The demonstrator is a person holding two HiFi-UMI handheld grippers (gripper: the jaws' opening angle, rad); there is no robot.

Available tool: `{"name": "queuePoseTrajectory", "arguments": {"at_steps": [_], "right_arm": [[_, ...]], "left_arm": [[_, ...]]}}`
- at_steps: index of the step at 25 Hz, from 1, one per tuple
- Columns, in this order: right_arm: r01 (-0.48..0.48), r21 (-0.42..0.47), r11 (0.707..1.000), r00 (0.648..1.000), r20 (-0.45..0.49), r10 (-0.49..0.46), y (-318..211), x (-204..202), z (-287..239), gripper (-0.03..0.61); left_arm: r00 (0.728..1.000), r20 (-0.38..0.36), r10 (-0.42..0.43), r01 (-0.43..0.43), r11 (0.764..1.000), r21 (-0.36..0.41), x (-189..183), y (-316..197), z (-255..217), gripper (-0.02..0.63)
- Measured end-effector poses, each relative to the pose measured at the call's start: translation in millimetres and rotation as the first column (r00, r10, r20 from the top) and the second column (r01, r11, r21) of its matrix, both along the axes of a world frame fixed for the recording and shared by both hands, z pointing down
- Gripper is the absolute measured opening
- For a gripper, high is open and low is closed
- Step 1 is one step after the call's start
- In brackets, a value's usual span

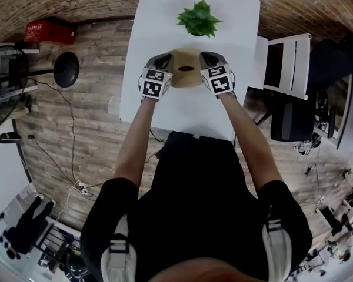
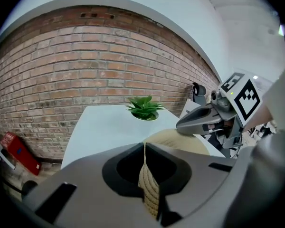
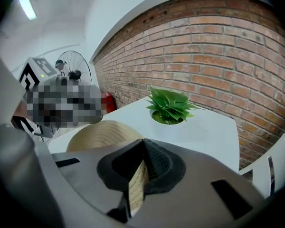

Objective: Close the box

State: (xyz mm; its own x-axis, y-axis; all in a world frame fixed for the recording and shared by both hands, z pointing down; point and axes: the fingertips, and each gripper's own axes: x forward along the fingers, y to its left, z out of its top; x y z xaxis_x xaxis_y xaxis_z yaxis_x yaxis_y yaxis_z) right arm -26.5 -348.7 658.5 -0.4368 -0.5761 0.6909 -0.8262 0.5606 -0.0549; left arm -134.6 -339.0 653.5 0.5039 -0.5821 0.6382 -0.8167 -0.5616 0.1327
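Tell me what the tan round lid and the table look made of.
The round lid looks like woven straw or seagrass, matte tan: coiled rope-like rows show at its rim. The table has a smooth white top, perhaps laminate or painted board.

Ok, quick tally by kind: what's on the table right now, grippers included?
Woven box: 1
Plant: 1
Grippers: 2 (left gripper, right gripper), each shut on the box's rim
Total: 4, all over the white table
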Motion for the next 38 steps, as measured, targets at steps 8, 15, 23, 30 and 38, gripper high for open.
{"name": "queuePoseTrajectory", "arguments": {"at_steps": [8, 15, 23, 30, 38], "right_arm": [[0.05, -0.021, 0.999, 0.998, -0.044, -0.051, -10, -15, 3, -0.003], [0.049, -0.042, 0.998, 0.997, -0.054, -0.052, -11, -14, 9, -0.003], [0.043, -0.028, 0.999, 0.999, -0.01, -0.043, -12, -13, 7, 0.003], [0.045, 0.019, 0.999, 0.999, 0.02, -0.046, -1, -8, -10, -0.002], [0.041, 0.034, 0.999, 0.999, 0.017, -0.041, 27, 3, -23, -0.002]], "left_arm": [[0.999, 0.033, 0.026, -0.024, 0.999, -0.04, 9, -12, 13, 0.028], [0.998, 0.068, 0.02, -0.015, 0.997, -0.078, 9, -12, 23, 0.028], [0.999, 0.046, 0.013, -0.01, 0.998, -0.067, 9, -12, 18, 0.028], [1.0, 0.019, -0.012, 0.012, 1.0, -0.016, 5, -1, -5, 0.025], [0.999, 0.014, -0.043, 0.042, 0.999, 0.009, -1, 25, -25, 0.025]]}}
